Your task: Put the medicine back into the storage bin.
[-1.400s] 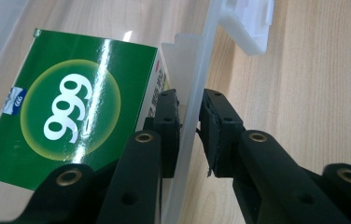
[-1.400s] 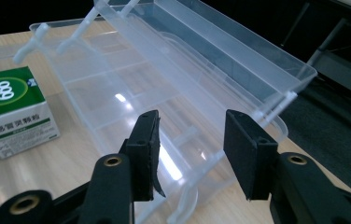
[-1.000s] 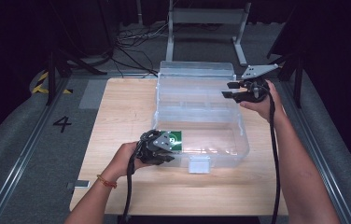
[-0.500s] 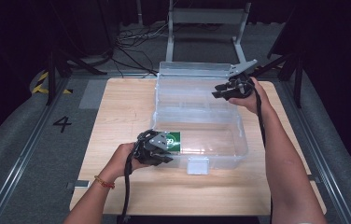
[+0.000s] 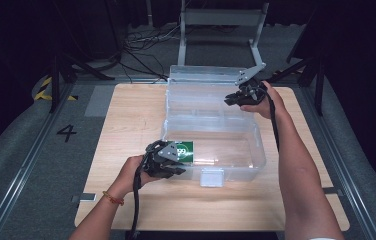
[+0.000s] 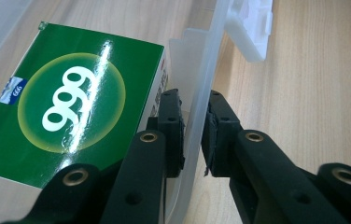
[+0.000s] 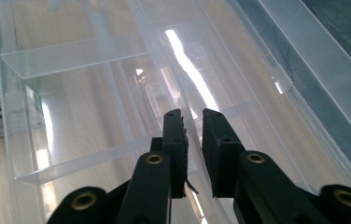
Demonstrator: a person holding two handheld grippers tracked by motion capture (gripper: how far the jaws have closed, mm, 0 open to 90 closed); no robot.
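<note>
High view had the clear plastic box [image 5: 211, 145] in the middle of the frame on the wooden worktop [image 5: 126, 120], with its lid [image 5: 203, 80] standing open toward the upper edge. My left hand-held gripper [image 5: 168, 159] sat at the box's lower left corner, just left of centre in the frame. My right hand-held gripper [image 5: 241, 96] was at the upper right, over the line where box and lid meet.

Left gripper view showed my left hand-held gripper [image 6: 193, 130] clamped on the box's clear front wall [image 6: 201, 93], one jaw inside the box and one outside, both pads pressed against the plastic. The green carton [image 6: 66, 98] marked 999 lay flat inside the box, filling the left half of that frame, its near edge just beside the inner jaw. The white latch [image 6: 250, 25] stood at the top of that frame.

Right gripper view showed my right hand-held gripper [image 7: 193, 135] low in the frame, its jaws having just been closing to a narrow gap. A thin clear edge of the box [image 7: 71, 116] ran up between the pads; whether they pressed on it I could not tell.
</note>
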